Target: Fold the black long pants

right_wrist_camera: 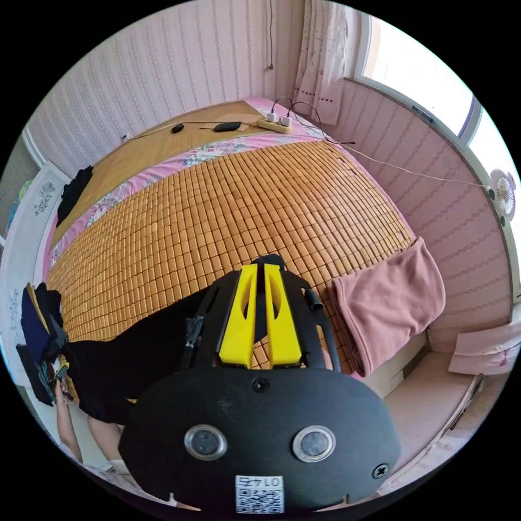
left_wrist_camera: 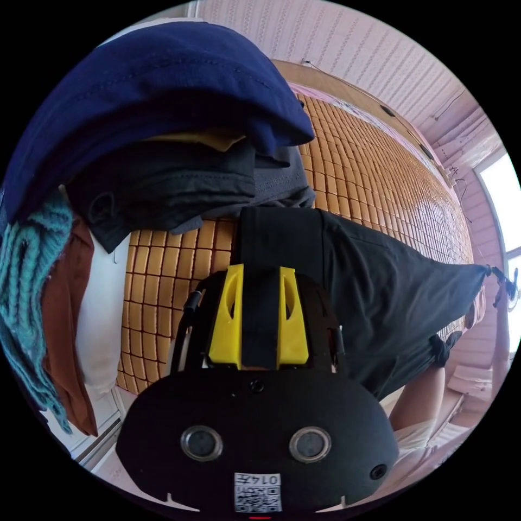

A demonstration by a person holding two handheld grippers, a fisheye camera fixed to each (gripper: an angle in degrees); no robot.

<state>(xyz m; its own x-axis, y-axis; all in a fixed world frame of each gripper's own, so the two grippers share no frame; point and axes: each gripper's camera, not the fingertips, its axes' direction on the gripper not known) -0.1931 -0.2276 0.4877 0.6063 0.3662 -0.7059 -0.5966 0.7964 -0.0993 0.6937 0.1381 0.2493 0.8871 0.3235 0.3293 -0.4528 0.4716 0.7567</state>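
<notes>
Stretching between both claws, the pants (left_wrist_camera: 380, 282) hang taut above the bed (right_wrist_camera: 228, 217), along its near edge. Left claw (left_wrist_camera: 259, 277): yellow jaws clamped on one end of the pants, a black band running between them. Right claw (right_wrist_camera: 260, 274): jaws nearly together, pinching the other end. Stack of folded clothes (left_wrist_camera: 163, 130), navy on top, at the bed's end beside the left claw. Pink cloth (right_wrist_camera: 388, 304) folded at the opposite near corner. Power strip (right_wrist_camera: 274, 125) at the far edge.
</notes>
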